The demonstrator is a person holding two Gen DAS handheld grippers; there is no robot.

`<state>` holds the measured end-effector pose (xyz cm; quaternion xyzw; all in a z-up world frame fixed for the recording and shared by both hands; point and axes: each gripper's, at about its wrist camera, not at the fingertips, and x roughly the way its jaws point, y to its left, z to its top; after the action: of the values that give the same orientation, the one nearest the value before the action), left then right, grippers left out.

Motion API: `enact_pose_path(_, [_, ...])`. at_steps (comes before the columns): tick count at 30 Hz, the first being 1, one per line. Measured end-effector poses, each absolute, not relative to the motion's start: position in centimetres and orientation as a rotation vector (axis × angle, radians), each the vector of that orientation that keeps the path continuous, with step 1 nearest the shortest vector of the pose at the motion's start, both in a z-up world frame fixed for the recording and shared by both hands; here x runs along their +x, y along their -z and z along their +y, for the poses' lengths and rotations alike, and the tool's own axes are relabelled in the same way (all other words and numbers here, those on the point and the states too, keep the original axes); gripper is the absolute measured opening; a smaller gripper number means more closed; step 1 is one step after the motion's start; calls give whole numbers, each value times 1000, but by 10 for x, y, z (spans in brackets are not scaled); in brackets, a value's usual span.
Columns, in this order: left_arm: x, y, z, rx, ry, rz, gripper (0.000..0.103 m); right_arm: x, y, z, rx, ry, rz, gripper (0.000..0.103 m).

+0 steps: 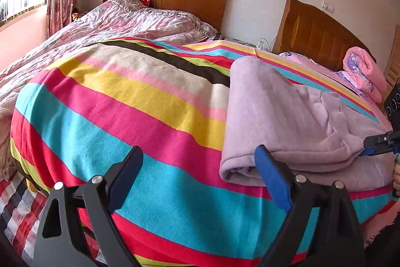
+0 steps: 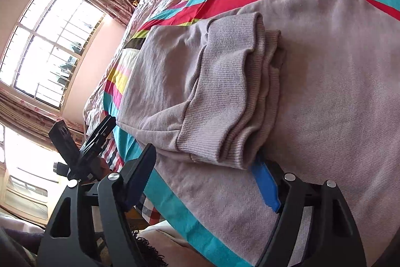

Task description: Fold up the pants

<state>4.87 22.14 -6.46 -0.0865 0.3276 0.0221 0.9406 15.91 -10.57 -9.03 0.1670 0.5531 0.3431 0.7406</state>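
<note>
**Pants half folded on the bed, both claws hanging off the near edge**

So the pants (image 2: 312, 81) are a soft lilac fleecy knit, lying on the striped blanket (image 1: 140, 101) toward the near edge of the bed. They already look folded over at least once: in the right wrist view a ribbed cuff or waistband end (image 2: 225, 96) is stacked in a few layers on top of a flat layer underneath. In the left wrist view the same bundle shows a rounded fold edge (image 1: 235, 167) facing the camera, and its long axis runs away toward the wooden headboard (image 1: 320, 36).

The relation that matters: the stack sits straight ahead of the right claw (image 2: 207, 172), roughly between its fingers, with one blue pad tucked just under the ribbed end. Jaws spread, pads not visibly pressing, so I'd call it released. The left claw (image 1: 200, 172) is also spread wide with only blanket between the fingers; the fold edge lies off to its right, right beside the blue pad.

My guess is the right hand is nearer for the next fold.

Blanket is flat woven, bold stripes; crinkly pink quilt (image 1: 112, 21) behind.
</note>
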Motion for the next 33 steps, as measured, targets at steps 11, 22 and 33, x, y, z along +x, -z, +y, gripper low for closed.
enact_pose_path(11, [24,67,197,-130,45,683,91,177,38,-71,324,-730,977,15])
enact_pose_path(22, [74,73,215,-192,-66,722,96,171,-128,-21,126,-863,565,14])
enact_pose_path(33, [77,88,210,-45,-53,760,102,141,88,-149,411,-528,968,14])
